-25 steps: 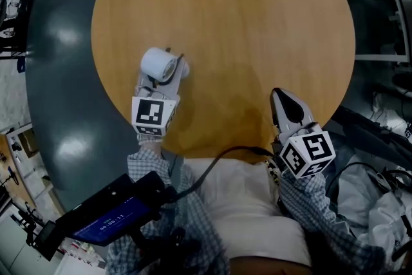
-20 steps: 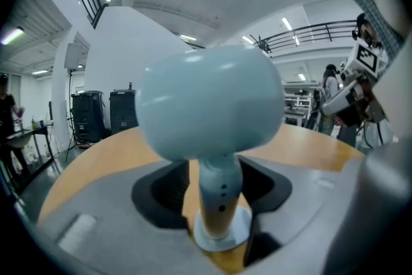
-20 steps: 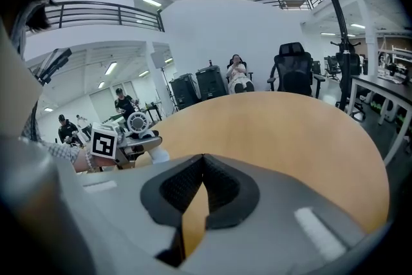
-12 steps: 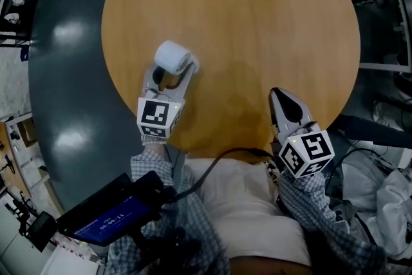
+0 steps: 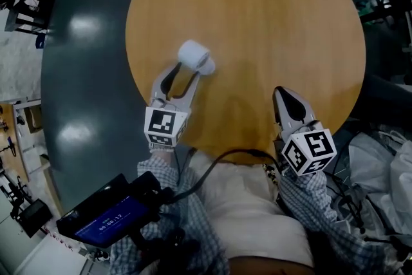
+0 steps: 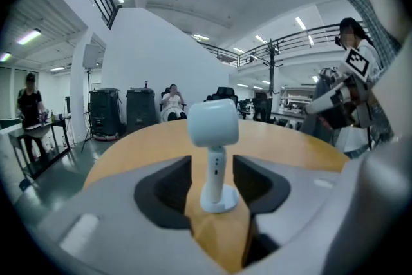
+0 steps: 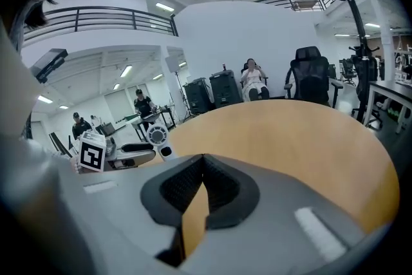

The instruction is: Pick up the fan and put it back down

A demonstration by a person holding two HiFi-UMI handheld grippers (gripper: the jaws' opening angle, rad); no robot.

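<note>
White fan [image 5: 195, 55] upright on its round foot on the wooden table [image 5: 277, 16], toward the left side, drum-shaped head on a slim stem. On its near side, left gripper [image 5: 183, 71], pointing at the fan, 2 jaws wide apart and closing; stem and foot framed in the gap at the tips, pads clear of it on both sides, nothing gripped. Right gripper [image 5: 282, 94] over the near right part of the table, well apart from the fan, jaws together at the tips with only a thin wedge of tabletop between them, empty. Checked sleeves [image 5: 315, 203] behind both grippers
</note>
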